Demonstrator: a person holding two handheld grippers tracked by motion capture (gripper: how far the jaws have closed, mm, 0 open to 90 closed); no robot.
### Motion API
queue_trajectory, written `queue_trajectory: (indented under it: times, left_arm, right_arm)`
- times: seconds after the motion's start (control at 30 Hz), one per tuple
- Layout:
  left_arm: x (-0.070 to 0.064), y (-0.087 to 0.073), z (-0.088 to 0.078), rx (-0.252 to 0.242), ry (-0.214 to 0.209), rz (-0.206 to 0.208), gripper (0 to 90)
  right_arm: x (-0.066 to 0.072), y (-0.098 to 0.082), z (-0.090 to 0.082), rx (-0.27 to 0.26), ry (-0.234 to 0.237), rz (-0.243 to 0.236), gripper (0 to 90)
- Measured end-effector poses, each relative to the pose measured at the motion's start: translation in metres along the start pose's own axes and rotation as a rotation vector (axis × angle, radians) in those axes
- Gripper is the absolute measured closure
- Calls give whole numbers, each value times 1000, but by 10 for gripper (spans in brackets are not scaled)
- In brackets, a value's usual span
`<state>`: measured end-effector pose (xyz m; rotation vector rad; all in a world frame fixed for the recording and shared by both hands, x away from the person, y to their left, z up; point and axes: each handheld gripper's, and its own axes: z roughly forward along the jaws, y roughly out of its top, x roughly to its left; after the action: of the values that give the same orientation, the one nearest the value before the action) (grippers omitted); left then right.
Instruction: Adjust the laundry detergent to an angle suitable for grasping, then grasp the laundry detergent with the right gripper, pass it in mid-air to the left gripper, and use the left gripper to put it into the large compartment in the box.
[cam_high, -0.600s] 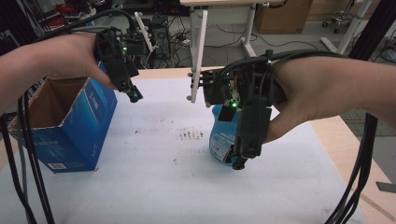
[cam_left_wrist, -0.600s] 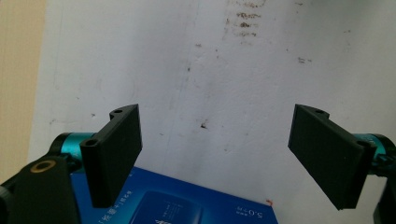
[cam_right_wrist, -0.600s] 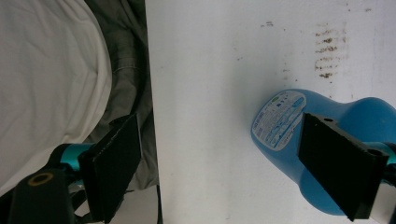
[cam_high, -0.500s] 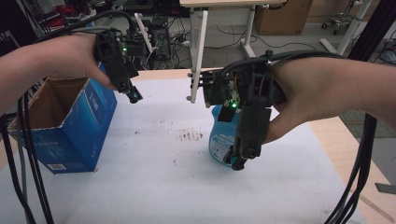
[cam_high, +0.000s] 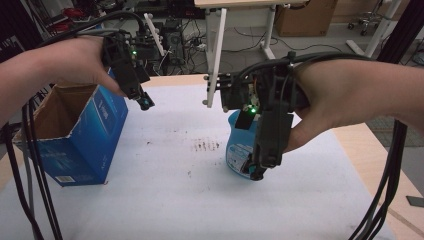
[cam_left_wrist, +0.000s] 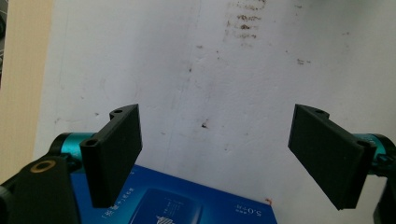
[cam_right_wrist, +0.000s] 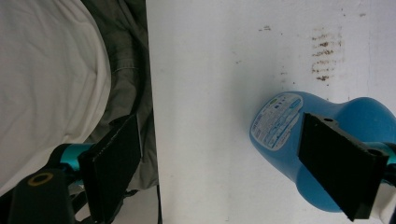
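Observation:
A blue bottle with a white label rests on the white table, right of the middle. My right gripper hangs over its near side, pointing down. In the right gripper view the jaws stand wide apart; the bottle lies partly behind the right-hand jaw, and only bare table fills the gap around the right gripper. An open blue cardboard box stands at the left. My left gripper hovers at its far right corner, open and holding nothing. The box's top edge sits just under the left gripper.
Dark smudges mark the table between box and bottle. The person's white shirt lies beyond the table's near edge in the right gripper view. Black cables trail down both sides. A white desk leg and clutter stand behind the table.

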<state>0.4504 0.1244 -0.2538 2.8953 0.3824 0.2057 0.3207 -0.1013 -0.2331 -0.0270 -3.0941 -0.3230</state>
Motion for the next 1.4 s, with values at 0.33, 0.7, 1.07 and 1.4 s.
queue_trajectory:
  times: [0.33,0.7,1.07,1.4]
  left_arm:
    - [-2,3,-3,-7,4,19,176]
    - [-6,0,-5,-7,11,15,176]
    - [-6,0,-8,-8,12,14,176]
    - [-6,0,-7,-11,5,20,176]
  right_arm:
    - [-1,1,-1,-4,-3,-5,132]
    - [3,1,-4,-16,-11,-1,132]
    - [2,0,-6,-41,-19,2,132]
    - [-5,-12,-15,-105,-36,46,132]
